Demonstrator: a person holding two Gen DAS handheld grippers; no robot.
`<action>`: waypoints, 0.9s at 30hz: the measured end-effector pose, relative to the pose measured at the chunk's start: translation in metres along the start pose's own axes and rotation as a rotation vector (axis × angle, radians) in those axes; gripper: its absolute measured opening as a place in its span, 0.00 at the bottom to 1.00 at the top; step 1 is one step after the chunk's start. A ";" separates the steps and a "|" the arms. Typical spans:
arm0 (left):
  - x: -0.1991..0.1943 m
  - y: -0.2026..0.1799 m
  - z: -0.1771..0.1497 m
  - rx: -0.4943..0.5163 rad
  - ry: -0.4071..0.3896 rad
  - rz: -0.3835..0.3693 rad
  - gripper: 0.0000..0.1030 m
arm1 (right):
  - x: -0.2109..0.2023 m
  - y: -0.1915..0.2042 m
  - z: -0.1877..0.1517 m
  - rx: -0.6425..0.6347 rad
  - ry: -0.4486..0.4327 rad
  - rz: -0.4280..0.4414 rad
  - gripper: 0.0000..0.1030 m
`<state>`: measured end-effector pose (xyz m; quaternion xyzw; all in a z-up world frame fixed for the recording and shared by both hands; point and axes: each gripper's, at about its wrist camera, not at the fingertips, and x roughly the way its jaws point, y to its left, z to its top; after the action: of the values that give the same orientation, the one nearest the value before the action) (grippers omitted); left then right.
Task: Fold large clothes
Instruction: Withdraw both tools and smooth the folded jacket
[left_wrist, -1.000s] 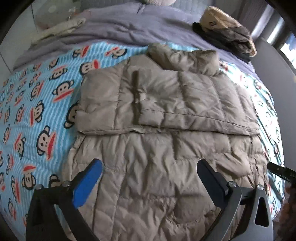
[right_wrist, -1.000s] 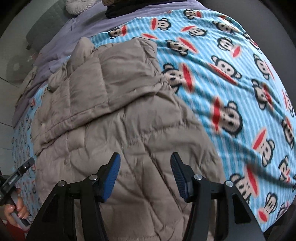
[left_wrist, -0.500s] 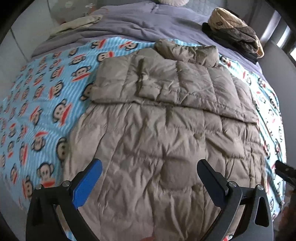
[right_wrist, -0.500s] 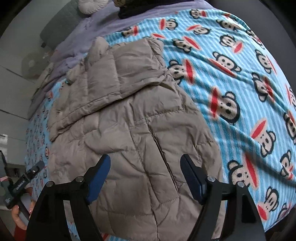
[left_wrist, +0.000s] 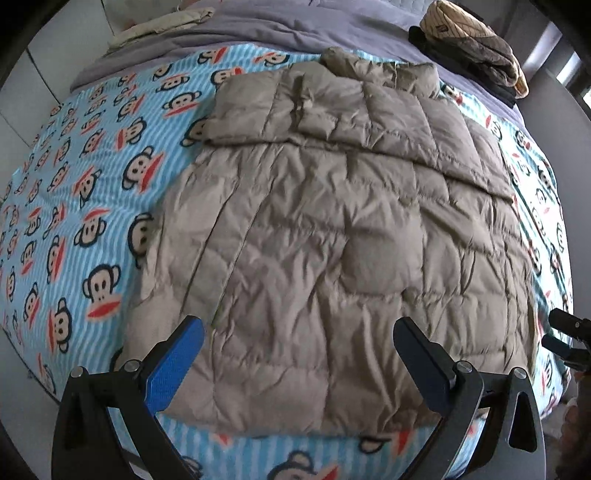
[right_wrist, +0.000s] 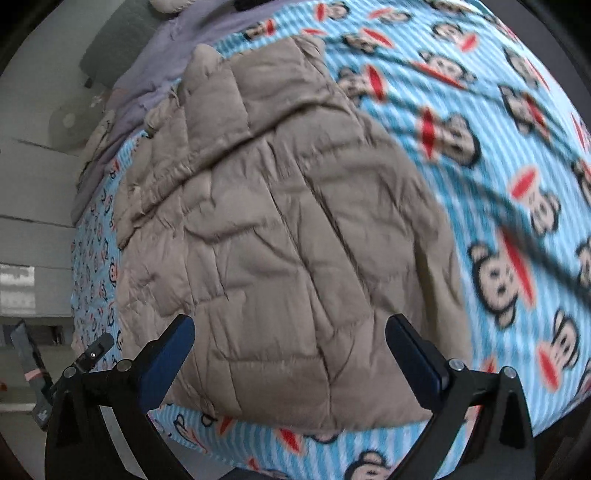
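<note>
Jacket (left_wrist: 332, 229) flat on blanket (left_wrist: 92, 177) before me, sleeves folded across far end. Clothes pile (left_wrist: 472, 48) behind, far right; I see blanket both sides.

We are in a home bedroom: a bed spread with a blue monkey-print blanket (left_wrist: 92, 177), a purple duvet (left_wrist: 288, 29) bunched beyond the blanket's far edge, and folded clothes (left_wrist: 476, 48) stacked at the duvet's right end.
</note>
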<state>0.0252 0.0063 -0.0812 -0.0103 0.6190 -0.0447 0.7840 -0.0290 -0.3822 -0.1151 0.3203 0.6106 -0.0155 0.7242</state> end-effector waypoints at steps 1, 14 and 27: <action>0.000 0.003 -0.002 0.006 0.004 0.002 1.00 | 0.003 -0.001 -0.005 0.020 0.005 0.002 1.00; 0.011 0.053 -0.040 0.039 0.097 -0.045 1.00 | 0.014 -0.001 -0.083 0.255 0.020 0.051 1.00; 0.009 0.112 -0.063 -0.114 0.124 -0.308 1.00 | 0.014 -0.010 -0.121 0.401 -0.004 0.108 1.00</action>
<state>-0.0270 0.1195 -0.1129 -0.1469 0.6587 -0.1298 0.7265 -0.1354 -0.3266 -0.1380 0.4903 0.5758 -0.0985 0.6468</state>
